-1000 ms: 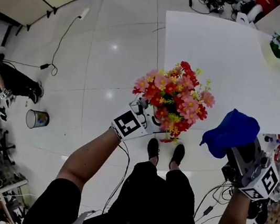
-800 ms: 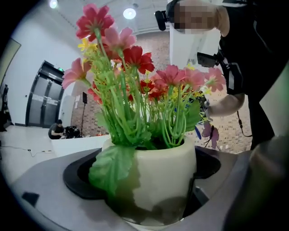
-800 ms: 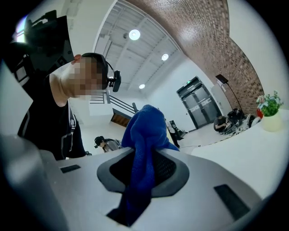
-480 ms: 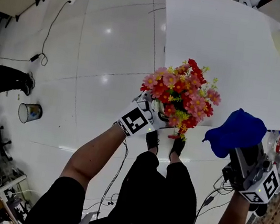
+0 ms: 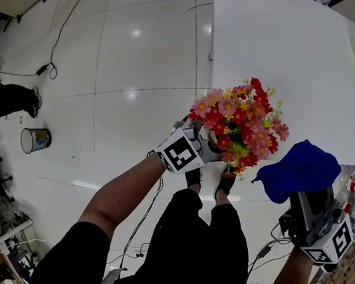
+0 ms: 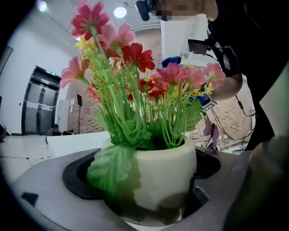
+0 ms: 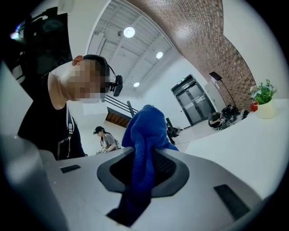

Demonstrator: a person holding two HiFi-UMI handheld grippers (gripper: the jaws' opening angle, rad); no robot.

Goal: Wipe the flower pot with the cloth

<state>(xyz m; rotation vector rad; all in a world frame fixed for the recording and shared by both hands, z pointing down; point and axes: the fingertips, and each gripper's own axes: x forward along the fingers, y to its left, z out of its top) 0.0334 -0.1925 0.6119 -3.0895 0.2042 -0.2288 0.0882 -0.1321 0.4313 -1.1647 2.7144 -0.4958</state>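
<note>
Holding both things up off the bench leaves the pot's wall free for wiping. The left gripper (image 5: 205, 144) has its jaws closed round the cream ceramic flower pot (image 6: 162, 176) of pink and red flowers. The right gripper (image 5: 306, 208) has its jaws pinched on the bunched blue cloth (image 7: 143, 149), near the pot but not touching. The white bench (image 5: 297, 70) lies beyond.

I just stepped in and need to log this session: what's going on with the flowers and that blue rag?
A person standing by the white table works with two handheld grippers. The left gripper is clamped on a cream round flower pot of pink and red flowers, held in the air off the table's near edge. The right gripper pinches a bunched blue cloth, to the right of the pot and apart from it. The cloth is not yet on the pot.
</note>
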